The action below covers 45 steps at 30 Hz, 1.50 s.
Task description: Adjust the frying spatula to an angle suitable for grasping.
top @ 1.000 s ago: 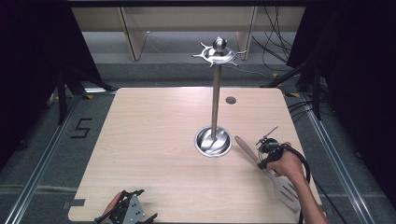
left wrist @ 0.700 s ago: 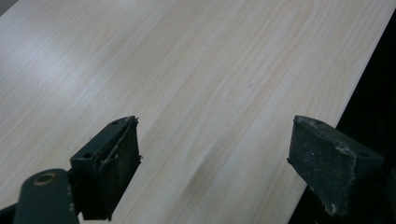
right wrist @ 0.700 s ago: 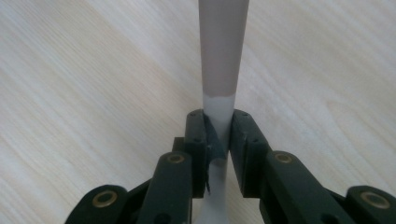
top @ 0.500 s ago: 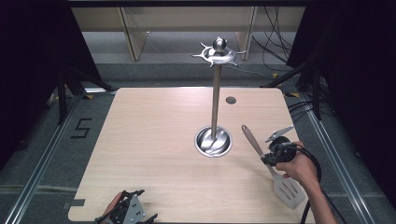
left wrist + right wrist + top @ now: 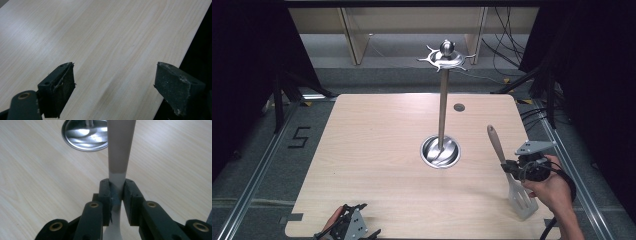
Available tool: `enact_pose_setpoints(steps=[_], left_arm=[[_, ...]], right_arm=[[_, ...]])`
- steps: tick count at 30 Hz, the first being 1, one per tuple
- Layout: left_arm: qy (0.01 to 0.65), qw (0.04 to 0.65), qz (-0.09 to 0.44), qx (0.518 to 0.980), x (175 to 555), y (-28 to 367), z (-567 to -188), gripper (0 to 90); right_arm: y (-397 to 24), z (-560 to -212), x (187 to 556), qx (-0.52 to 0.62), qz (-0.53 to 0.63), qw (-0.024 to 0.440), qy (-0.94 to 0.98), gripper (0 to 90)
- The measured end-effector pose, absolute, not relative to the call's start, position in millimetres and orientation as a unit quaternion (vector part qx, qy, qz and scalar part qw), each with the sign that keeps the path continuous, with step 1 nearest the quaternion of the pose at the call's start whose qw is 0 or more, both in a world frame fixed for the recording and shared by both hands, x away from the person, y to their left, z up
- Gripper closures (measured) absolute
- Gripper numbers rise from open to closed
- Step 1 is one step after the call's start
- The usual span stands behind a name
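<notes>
A slotted spatula (image 5: 507, 167) with a wooden handle and a grey blade is held off the table at the right side, handle tilted up and away. My right gripper (image 5: 512, 168) is shut on the spatula (image 5: 119, 157) at its neck, just below the wooden handle. A steel utensil stand (image 5: 441, 102) rises from a round base (image 5: 85, 135) in the middle of the table, with hooks around its top. At the table's near left edge, my left gripper (image 5: 354, 231) is open with nothing between its fingers (image 5: 58, 87), over bare wood.
The light wooden table (image 5: 377, 150) has a small dark hole (image 5: 458, 107) at the back right. Black curtains, cables and floor rails surround it. The table's edge (image 5: 185, 55) lies close beside the left gripper.
The right gripper has lifted the spatula and swung it right and upward, its handle now more upright. The left gripper has stayed put.
</notes>
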<state>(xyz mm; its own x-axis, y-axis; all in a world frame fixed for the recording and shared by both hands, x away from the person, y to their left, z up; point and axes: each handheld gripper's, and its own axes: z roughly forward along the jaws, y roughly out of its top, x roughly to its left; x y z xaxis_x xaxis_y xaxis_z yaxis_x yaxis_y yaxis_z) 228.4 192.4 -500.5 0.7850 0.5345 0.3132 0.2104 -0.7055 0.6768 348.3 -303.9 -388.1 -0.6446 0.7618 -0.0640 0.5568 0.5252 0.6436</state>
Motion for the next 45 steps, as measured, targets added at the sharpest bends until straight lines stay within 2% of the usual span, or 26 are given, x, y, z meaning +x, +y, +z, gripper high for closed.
enact_pose_setpoints(steps=[7, 8, 13, 33, 35, 38, 40, 45], left_arm=[[0.21, 0.321, 0.252, 0.888, 228, 192, -501, 15.7], [0.211, 0.322, 0.252, 0.888, 228, 192, -501, 15.7], [0.211, 0.322, 0.252, 0.888, 228, 192, -501, 15.7], [0.209, 0.322, 0.253, 0.888, 228, 192, -500, 15.7], [0.214, 0.326, 0.258, 0.884, 228, 192, -501, 15.7], [0.21, 0.322, 0.256, 0.887, 228, 193, -500, 15.6], [0.215, 0.326, 0.258, 0.884, 228, 192, -501, 15.7], [0.215, 0.327, 0.258, 0.883, 228, 192, -501, 15.7]], right_arm=[[-304, -379, 336, 0.379, 0.342, 0.194, 0.838, 78.3], [-303, -377, 334, 0.381, 0.342, 0.179, 0.84, 78.3], [-298, -373, 334, 0.37, 0.359, 0.185, 0.836, 78.3], [-263, -326, 358, 0.327, 0.428, 0.198, 0.819, 78.3], [-262, -323, 358, 0.329, 0.429, 0.194, 0.818, 78.3], [-258, -318, 364, 0.32, 0.443, 0.212, 0.81, 78.3], [-258, -316, 362, 0.328, 0.438, 0.195, 0.814, 78.3], [-251, -312, 367, 0.315, 0.454, 0.208, 0.807, 78.2]])
